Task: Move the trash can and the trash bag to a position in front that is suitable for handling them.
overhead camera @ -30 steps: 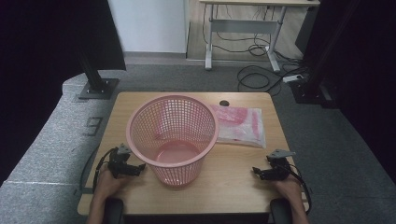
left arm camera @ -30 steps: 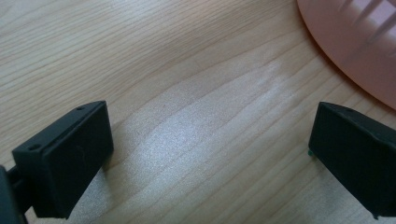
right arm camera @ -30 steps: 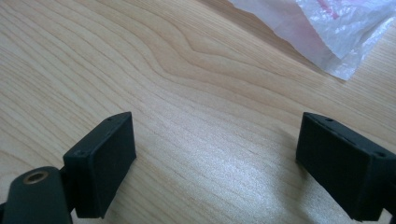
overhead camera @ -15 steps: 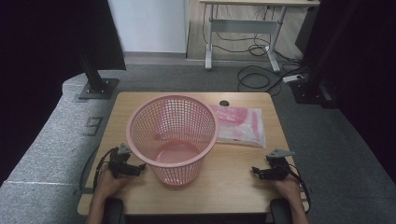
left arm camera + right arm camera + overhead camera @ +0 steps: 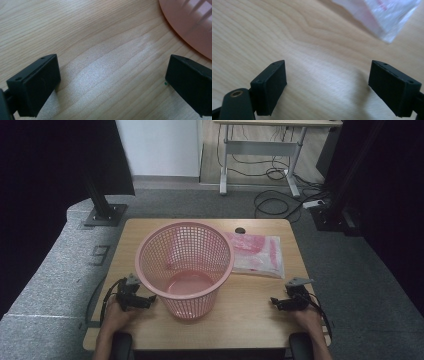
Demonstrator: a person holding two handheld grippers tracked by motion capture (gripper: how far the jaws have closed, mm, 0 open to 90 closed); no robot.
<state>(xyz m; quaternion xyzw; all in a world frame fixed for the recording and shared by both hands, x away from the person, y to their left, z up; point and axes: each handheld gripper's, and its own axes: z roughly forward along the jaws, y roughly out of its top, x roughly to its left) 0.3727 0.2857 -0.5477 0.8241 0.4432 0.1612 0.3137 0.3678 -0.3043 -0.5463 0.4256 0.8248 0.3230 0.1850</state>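
A pink mesh basket [image 5: 200, 302] stands upright in the middle of the wooden table [image 5: 250, 315]. A flat clear bag with pink print [image 5: 257, 252] lies to its right. My left gripper [image 5: 150, 298] rests near the table's front left, pointing at the basket's base, open and holding nothing. In the left gripper view its jaws [image 5: 112, 82] frame bare wood, with the basket's base [image 5: 190, 22] at the upper right. My right gripper [image 5: 274, 301] sits at the front right, open. Its jaws [image 5: 327, 85] have just been closing slightly, with nothing between them. The bag's corner [image 5: 384, 17] lies ahead.
A small dark hole [image 5: 240, 230] marks the table's far edge. Grey carpet surrounds the table, with a black stand foot [image 5: 104, 214] at the far left, cables [image 5: 272, 202] on the floor behind, and another desk's legs [image 5: 225, 165] beyond.
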